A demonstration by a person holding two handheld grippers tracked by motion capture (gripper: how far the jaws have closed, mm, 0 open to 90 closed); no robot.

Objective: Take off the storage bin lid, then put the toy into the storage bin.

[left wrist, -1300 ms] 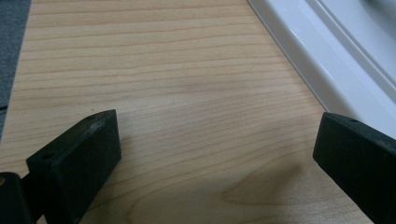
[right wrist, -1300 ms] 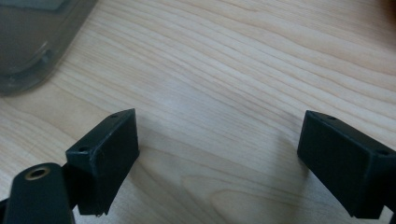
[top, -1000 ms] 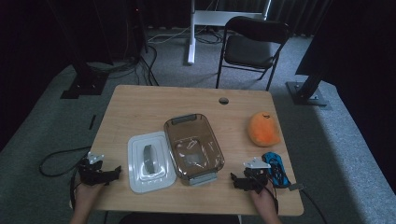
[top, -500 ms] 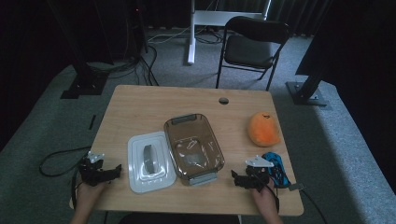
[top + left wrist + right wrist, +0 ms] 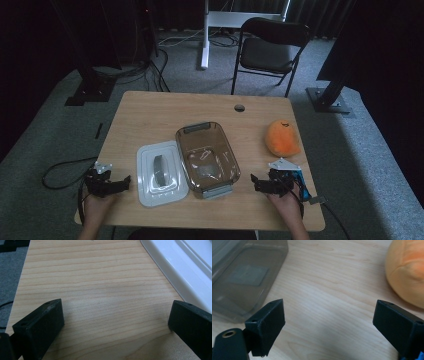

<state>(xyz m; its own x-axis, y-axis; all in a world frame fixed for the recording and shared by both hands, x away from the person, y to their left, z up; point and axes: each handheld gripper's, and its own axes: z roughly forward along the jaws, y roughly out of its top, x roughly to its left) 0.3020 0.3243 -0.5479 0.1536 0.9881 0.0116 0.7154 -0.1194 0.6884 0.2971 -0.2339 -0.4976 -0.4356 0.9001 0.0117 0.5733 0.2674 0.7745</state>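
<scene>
Your left gripper (image 5: 122,181) sits just left of the white lid (image 5: 160,172), jaws spread wide over bare table (image 5: 165,112), gripping nothing; in the left gripper view the lid's rim (image 5: 180,270) runs past the far jaw. Your right gripper (image 5: 256,181) rests right of the lid, beyond the clear container (image 5: 206,158) that touches the lid's right edge, jaws wide apart and empty. The orange plush (image 5: 282,138) lies farther right of the lid.
</scene>
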